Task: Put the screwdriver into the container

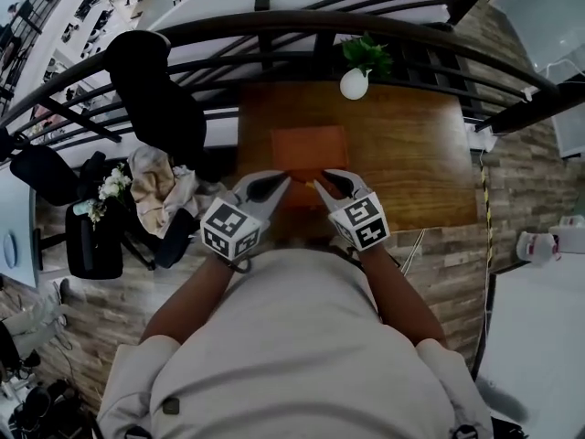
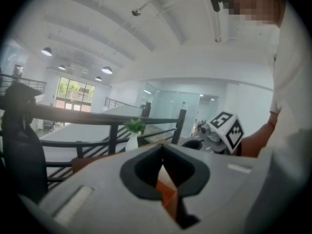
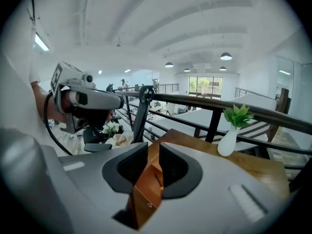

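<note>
The screwdriver (image 3: 158,180) seemed to lie inside the container (image 1: 309,144) on the table (image 1: 411,154), though it showed only faintly. The right gripper (image 3: 153,148) was half-open and empty, the left gripper (image 2: 162,147) closed on nothing; both hovered clear, likely because the placing was done

A pale beige short-sleeved shirt (image 1: 292,337) is worn, and its sleeves (image 1: 137,373) are cut off above the elbows. The left hand-held gripper (image 1: 274,183) and the right hand-held gripper (image 1: 331,183) are shelled in light grey plastic, and the jaws are lined inside with black pads (image 3: 121,170). A left cube (image 1: 230,229) and a right cube (image 1: 364,221), each faced with black-and-white square markers, are carried on them. A raised pale strip (image 2: 73,204) is set into the grey jaw shell. In the right gripper view a black cable (image 3: 54,138) is seen beside the left hand-held gripper's housing.
</note>
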Available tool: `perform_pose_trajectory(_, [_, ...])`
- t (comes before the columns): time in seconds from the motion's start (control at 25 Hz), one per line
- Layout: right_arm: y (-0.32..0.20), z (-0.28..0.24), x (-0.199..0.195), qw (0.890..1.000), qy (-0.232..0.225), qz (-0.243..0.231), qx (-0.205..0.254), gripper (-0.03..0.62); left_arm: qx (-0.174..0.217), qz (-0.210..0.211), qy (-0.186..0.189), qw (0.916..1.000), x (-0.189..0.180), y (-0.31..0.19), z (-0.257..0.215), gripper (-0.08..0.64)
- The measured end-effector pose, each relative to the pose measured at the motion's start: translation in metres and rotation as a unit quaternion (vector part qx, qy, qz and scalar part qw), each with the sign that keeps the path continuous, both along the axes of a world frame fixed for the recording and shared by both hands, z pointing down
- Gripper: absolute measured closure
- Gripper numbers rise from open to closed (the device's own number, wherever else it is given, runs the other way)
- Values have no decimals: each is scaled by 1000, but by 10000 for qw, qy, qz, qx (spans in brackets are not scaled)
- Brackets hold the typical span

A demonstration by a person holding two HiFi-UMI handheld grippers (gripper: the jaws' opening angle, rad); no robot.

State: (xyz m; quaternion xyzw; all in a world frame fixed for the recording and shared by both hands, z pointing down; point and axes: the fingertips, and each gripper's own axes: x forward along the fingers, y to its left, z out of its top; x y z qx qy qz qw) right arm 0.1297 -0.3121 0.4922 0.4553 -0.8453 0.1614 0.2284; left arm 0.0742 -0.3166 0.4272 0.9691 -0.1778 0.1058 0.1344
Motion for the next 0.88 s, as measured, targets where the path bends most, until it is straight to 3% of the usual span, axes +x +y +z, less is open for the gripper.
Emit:
perform_pose_trajectory(0.4, [54,-104,-32,9921,-190,-157,1232,583,502,315,385,9975,-19,34,-63,555])
perform_pose_trajectory(0.88, [67,-124,-36,9896,-396,-23,1381,584,380,394,461,9974,-25,40,-58,557])
